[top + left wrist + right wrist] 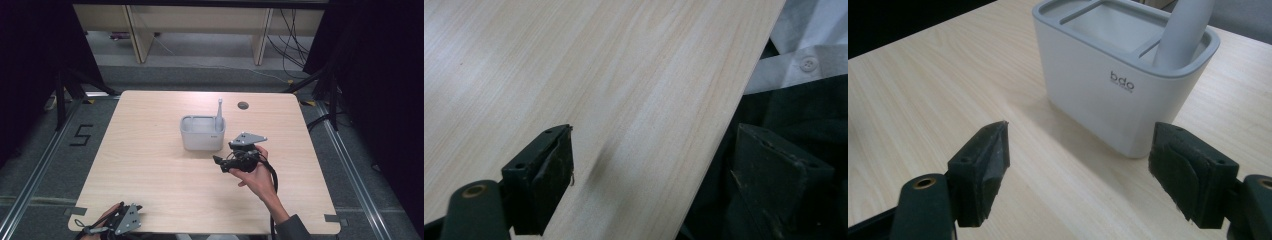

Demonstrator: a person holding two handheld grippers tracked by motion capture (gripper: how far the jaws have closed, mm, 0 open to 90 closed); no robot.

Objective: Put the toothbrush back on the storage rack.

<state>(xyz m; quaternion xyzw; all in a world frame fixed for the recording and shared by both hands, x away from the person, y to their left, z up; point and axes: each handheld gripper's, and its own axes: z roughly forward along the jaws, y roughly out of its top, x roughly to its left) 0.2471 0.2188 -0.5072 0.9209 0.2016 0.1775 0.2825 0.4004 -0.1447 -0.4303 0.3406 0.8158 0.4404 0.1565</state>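
Altogether: one holder (202, 133), one utensil (219, 111) inside, two open tongs (1079, 172)

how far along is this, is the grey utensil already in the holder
Looks done: the grey utensil stands upright in a right-hand compartment of the white holder. In hand: nothing; the right gripper is open and empty just short of the holder, the left gripper open at the table's near edge. No other loose items visible.

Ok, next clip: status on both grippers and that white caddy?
Left gripper open, empty, at the table's near edge. Right gripper open, empty, facing the white caddy, apart from it. Grey utensil upright in the caddy's end compartment. Nothing between.
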